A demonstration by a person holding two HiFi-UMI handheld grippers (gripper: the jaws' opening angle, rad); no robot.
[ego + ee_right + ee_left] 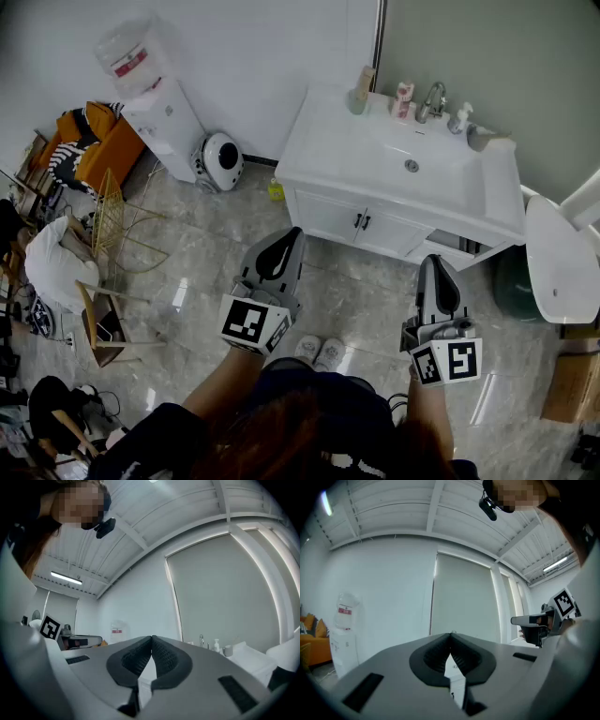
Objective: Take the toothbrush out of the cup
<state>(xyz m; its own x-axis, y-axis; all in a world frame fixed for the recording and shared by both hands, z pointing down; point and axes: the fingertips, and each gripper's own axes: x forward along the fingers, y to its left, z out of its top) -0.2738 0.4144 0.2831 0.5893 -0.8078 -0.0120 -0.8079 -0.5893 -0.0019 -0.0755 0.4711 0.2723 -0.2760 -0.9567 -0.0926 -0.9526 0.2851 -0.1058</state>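
The cup (478, 139) stands at the back right of the sink surface (375, 173); the toothbrush is probably in it, but too small to tell. The left claw (451, 634) and the right claw (152, 637) are closed together and empty, well apart from it. The reach is not begun; next, one claw must go forward and open

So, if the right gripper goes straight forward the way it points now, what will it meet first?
Probably the white vanity cabinet ahead of the right gripper; nothing stands between them. Height is unclear: it might pass over the countertop and reach the wall.
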